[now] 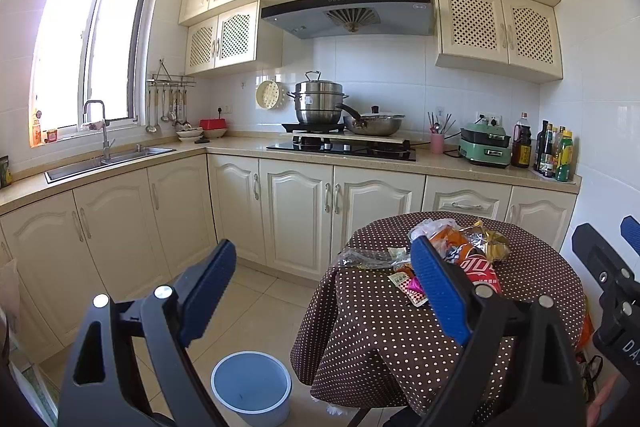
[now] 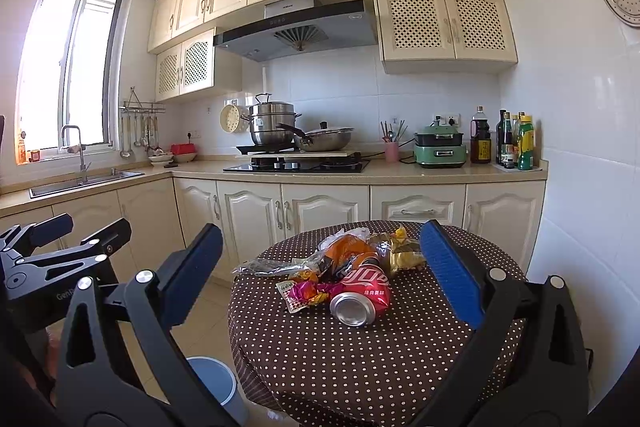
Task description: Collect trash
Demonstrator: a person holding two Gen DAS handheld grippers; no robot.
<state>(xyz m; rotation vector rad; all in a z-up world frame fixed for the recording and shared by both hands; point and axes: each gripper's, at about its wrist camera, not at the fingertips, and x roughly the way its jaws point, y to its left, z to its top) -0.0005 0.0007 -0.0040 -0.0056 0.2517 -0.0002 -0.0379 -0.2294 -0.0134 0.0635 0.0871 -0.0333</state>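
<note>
at the far left we see a steel sink (image 2: 86, 183) set in the speckled counter. lower down, on the pale floor tiles, sits a round blue bin (image 1: 251, 387), just left of the table. our left gripper (image 1: 324, 287) hangs spread wide above the floor, grasping nothing; its ribbed blue pads (image 1: 208, 283) are well apart. our right gripper (image 2: 320, 267) is likewise released, held over the round table (image 2: 360, 355) with its brown polka-dot cloth. the trash lies mid-table: a clear crinkled wrapper (image 2: 268, 266), a pink foil wrapper (image 2: 308, 293), an orange bag (image 2: 348, 247), a dented red can (image 2: 362, 295) on its side and gold foil (image 2: 404, 255).
</note>
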